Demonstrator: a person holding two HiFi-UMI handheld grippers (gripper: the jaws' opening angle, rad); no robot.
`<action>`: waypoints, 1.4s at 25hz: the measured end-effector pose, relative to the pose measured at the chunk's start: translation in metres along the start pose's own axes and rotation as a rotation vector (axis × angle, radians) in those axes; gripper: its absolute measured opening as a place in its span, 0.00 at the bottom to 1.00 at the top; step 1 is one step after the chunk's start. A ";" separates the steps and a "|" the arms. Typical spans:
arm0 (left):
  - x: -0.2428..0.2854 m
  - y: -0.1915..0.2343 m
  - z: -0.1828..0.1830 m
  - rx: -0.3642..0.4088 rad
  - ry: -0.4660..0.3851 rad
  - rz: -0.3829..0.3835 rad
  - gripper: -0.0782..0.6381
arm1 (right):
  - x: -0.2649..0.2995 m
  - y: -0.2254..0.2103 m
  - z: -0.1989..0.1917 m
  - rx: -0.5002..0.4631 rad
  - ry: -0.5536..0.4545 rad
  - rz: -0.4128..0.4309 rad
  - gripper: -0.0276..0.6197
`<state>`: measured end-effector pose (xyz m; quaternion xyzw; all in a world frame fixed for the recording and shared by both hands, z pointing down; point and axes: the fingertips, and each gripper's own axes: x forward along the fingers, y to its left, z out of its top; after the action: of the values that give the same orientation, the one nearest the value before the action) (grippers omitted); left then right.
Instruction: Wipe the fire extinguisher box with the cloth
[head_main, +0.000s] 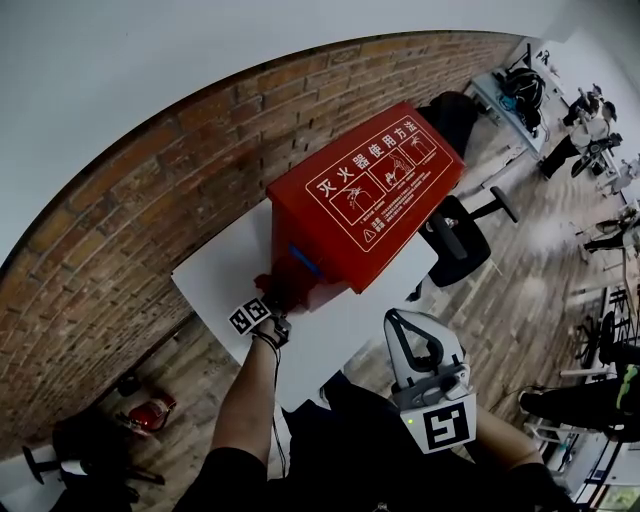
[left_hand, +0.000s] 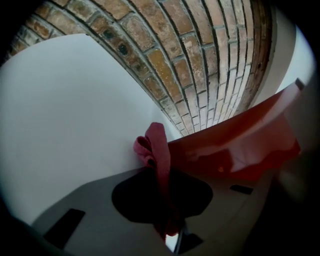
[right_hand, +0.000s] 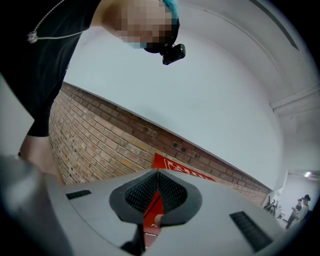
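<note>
The left gripper (left_hand: 164, 186) has its jaws closed on a red cloth (left_hand: 156, 144), which sticks out beyond them. The cloth end is beside the red box (left_hand: 240, 145), above the white table (left_hand: 75, 125); a brick wall (left_hand: 200, 60) stands behind.

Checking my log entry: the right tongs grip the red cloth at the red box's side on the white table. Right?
No: the left tongs grip the red cloth at the red box's side on the white table, as the left gripper view shows. The right tongs are shut on nothing.
</note>
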<state>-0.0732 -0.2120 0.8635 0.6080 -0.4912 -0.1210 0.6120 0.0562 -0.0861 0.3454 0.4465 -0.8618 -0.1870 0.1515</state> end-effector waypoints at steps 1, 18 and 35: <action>0.000 0.001 -0.003 -0.009 0.000 0.000 0.26 | 0.000 -0.001 -0.001 0.002 0.001 -0.001 0.07; -0.007 0.001 -0.043 -0.051 0.005 -0.024 0.26 | 0.003 -0.005 -0.012 0.040 0.002 0.021 0.07; -0.017 -0.009 -0.062 -0.119 0.004 -0.076 0.26 | 0.001 -0.007 -0.015 0.062 -0.006 0.018 0.07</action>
<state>-0.0314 -0.1626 0.8620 0.5887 -0.4586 -0.1720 0.6431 0.0670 -0.0937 0.3552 0.4426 -0.8716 -0.1603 0.1368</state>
